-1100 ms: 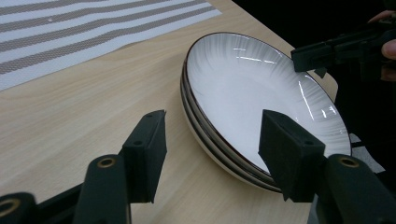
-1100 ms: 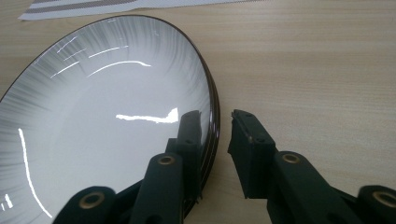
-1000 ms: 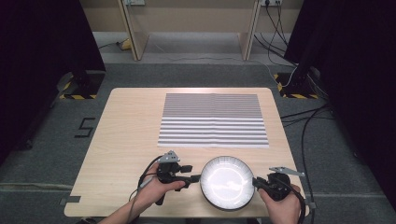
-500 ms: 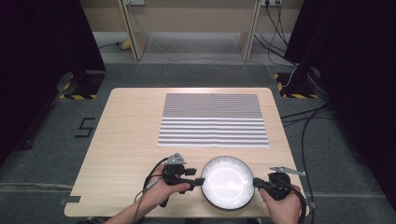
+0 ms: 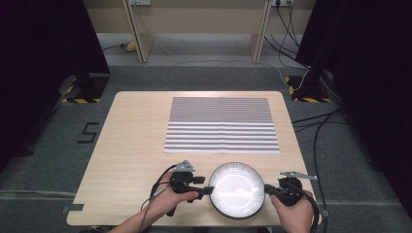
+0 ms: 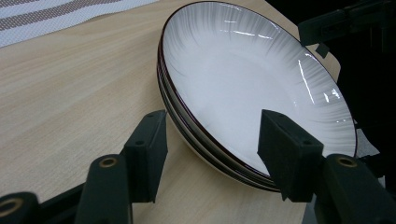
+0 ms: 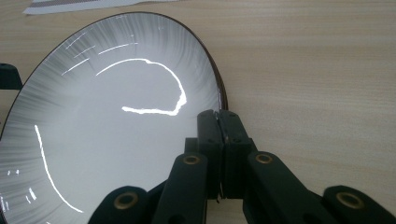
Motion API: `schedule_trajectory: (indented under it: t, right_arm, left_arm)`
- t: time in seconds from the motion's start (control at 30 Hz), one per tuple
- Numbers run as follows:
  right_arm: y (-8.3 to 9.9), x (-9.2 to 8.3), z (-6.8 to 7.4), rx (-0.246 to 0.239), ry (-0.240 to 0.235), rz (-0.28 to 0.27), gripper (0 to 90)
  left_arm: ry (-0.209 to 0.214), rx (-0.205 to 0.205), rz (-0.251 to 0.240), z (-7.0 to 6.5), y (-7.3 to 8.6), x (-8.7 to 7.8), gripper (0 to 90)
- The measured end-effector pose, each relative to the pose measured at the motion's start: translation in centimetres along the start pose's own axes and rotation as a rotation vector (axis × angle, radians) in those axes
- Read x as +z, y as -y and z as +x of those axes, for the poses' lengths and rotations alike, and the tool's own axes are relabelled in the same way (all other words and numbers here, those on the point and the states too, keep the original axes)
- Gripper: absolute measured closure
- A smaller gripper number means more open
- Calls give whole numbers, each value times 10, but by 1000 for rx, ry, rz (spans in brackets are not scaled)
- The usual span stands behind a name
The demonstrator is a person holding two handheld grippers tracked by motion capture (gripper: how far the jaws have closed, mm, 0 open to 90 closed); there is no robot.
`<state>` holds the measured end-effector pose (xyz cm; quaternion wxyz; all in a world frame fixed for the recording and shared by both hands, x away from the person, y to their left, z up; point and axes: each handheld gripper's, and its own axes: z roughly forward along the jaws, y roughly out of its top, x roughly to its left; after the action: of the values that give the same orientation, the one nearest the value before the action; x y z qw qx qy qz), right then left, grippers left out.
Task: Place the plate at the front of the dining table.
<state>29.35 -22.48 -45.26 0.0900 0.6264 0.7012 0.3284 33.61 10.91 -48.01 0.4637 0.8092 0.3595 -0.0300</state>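
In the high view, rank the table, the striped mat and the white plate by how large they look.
1. Table: largest, it bears everything else.
2. Striped mat: clearly smaller than the table, wider than the plate.
3. White plate: smallest, though it lies nearer the camera than the mat, which slightly flatters its size.

Gripper clamped on plate rim

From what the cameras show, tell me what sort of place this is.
Most likely a lab or recording studio, not a home: a lone wooden table on grey carpet, black curtains at both sides, loose cables across the floor, and hazard-striped stand bases.
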Motion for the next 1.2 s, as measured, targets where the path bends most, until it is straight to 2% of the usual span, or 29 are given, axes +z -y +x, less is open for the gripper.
schedule_trajectory:
  t: [0.1, 0.33, 0.43, 0.5, 0.67, 0.83, 0.87, 1.07, 1.2]
  right_arm:
    - [1, 2, 0, 16, -15, 5, 886]
    - [1, 7, 5, 20, 2, 19, 855]
    - [1, 12, 7, 39, -16, 22, 846]
    - [1, 15, 9, 31, -15, 26, 840]
    - [0, 19, 9, 51, -24, 33, 833]
    - [3, 20, 8, 53, -44, 47, 811]
    - [4, 20, 8, 65, -62, 70, 797]
    - [5, 20, 7, 62, -71, 70, 792]
    - [2, 21, 7, 56, -77, 70, 738]
  left_arm:
    - [-4, -5, 1, 0, 0, -1, 416]
    - [4, -22, 4, 1, -2, -2, 416]
    - [8, -28, 2, 1, -2, -2, 416]
    - [9, -32, 5, 1, -2, -2, 417]
    - [13, -44, 13, 1, 1, 0, 423]
    - [30, -41, 30, -2, 2, 1, 449]
    - [24, -38, 40, -2, 2, 3, 460]
    - [18, -48, 53, -1, -1, 4, 504]
    - [9, -48, 64, 2, -5, 5, 528]
